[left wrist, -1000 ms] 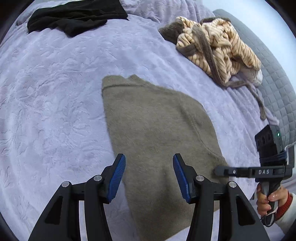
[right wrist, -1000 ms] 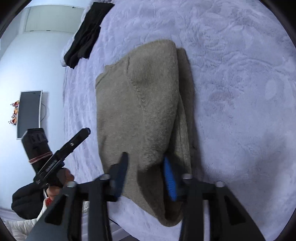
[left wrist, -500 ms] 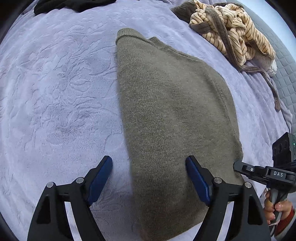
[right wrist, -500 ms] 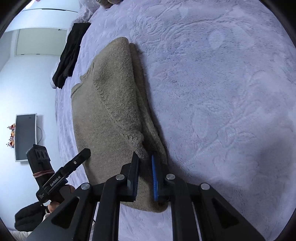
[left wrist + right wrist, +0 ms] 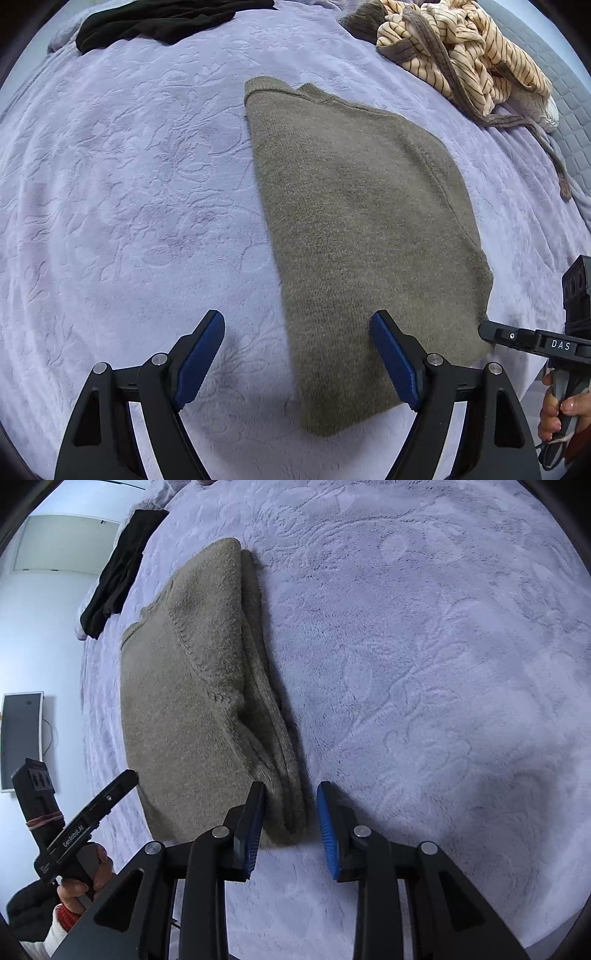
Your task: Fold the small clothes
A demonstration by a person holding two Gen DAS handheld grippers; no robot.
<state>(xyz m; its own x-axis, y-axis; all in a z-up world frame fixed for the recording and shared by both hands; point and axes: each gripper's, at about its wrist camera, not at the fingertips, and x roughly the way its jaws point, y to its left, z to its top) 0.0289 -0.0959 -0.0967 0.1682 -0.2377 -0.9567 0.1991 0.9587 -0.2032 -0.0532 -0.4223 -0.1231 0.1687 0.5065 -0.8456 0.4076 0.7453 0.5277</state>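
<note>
An olive knit sweater [image 5: 362,229] lies folded lengthwise on the lilac blanket [image 5: 129,192]. My left gripper [image 5: 297,325] hangs open and wide above its near end, one pad over the blanket and the other over the knit, holding nothing. In the right wrist view the sweater's [image 5: 192,686] doubled edge runs toward my right gripper [image 5: 291,790]. Its jaws are opening, and the folded corner sits loose between them, with the right pad clear of the fabric. The left gripper [image 5: 122,782] shows at the lower left, and the right gripper [image 5: 517,338] shows at the left wrist view's right edge.
A black garment [image 5: 159,18] lies at the blanket's far side. A striped beige and brown garment [image 5: 461,55] is heaped by a grey quilted cushion [image 5: 569,96]. A screen [image 5: 20,738] hangs on the wall. A person's hand [image 5: 557,410] grips the right handle.
The right gripper, shut on the sweater's folded edge, carried it down onto the blanket and has opened off it. The left gripper's jaws widened and it shifted along the sweater.
</note>
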